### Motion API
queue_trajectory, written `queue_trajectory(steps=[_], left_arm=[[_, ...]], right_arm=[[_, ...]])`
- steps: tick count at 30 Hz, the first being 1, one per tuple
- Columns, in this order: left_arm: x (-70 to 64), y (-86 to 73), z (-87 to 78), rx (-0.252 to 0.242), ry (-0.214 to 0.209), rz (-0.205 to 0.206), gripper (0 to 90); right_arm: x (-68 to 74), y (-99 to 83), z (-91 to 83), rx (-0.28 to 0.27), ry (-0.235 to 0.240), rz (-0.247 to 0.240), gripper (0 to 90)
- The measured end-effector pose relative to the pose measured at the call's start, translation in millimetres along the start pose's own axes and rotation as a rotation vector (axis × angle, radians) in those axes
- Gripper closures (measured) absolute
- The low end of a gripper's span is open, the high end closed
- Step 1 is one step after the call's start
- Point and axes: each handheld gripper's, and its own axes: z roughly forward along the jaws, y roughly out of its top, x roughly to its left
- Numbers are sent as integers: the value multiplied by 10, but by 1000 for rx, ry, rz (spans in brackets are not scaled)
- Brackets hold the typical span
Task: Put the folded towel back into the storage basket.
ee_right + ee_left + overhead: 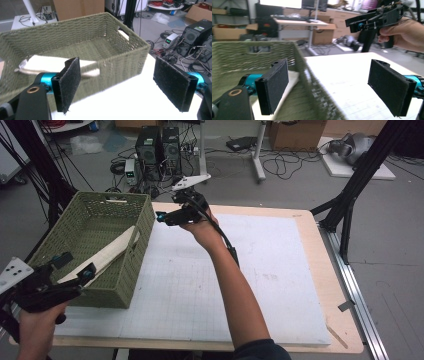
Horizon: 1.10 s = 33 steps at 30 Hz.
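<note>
While the cloth (112, 251) already lies in the basket (127, 275) at the table's left edge, your left gripper (332, 87) and right gripper (125, 85) fingers stand released, empty; nothing visibly left.

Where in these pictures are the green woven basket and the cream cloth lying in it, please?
green woven basket (131, 251), high view, on its outer right wall.
cream cloth (47, 63), right gripper view, on the middle of the folded cloth.

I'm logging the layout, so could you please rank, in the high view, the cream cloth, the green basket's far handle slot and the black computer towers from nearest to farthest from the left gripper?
1. cream cloth, at its jaws.
2. handle slot, basket's far wall.
3. computer towers, floor beyond table.
</note>
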Motion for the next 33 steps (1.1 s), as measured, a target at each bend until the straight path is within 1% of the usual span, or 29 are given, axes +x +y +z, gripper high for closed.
queue_trajectory(steps=[2, 4, 8, 10, 11, 16, 18, 20, 22, 23, 25, 26, 28, 30, 33], left_arm=[[-62, -12, 70, 1, -28, -1, 170], [-120, -27, 139, 12, -50, 8, 172], [-238, -56, 279, 37, -92, 11, 183], [-300, -70, 352, 45, -114, 17, 184], [-332, -78, 391, 49, -125, 18, 184], [-516, -132, 569, 65, -190, 30, 184], [-583, -161, 638, 70, -219, 34, 184], [-640, -196, 699, 75, -243, 36, 185], [-700, -241, 755, 74, -250, 44, 185], [-718, -255, 772, 70, -253, 43, 185], [-762, -287, 823, 78, -279, 36, 185], [-784, -304, 851, 80, -291, 41, 185], [-823, -344, 908, 86, -300, 64, 182], [-854, -412, 967, 63, -304, 74, 182], [-889, -482, 1041, 58, -317, 68, 182]], right_arm=[[-18, -42, -112, 1, -5, 1, 208], [-40, -80, -218, -2, -10, 8, 206], [-86, -174, -422, -16, -19, 19, 205], [-107, -240, -518, -23, -33, 22, 204], [-116, -273, -567, -14, -40, 30, 203], [-152, -492, -845, -16, -59, 49, 199], [-163, -590, -974, -20, -71, 54, 198], [-175, -688, -1106, -20, -91, 68, 197], [-189, -787, -1242, -27, -110, 86, 196], [-191, -844, -1326, -21, -124, 94, 195], [-183, -927, -1448, -27, -138, 101, 195], [-178, -974, -1516, -30, -150, 98, 195], [-154, -1076, -1648, -30, -173, 99, 195], [-132, -1198, -1772, -30, -193, 107, 195], [-119, -1408, -1935, -36, -220, 141, 194]])
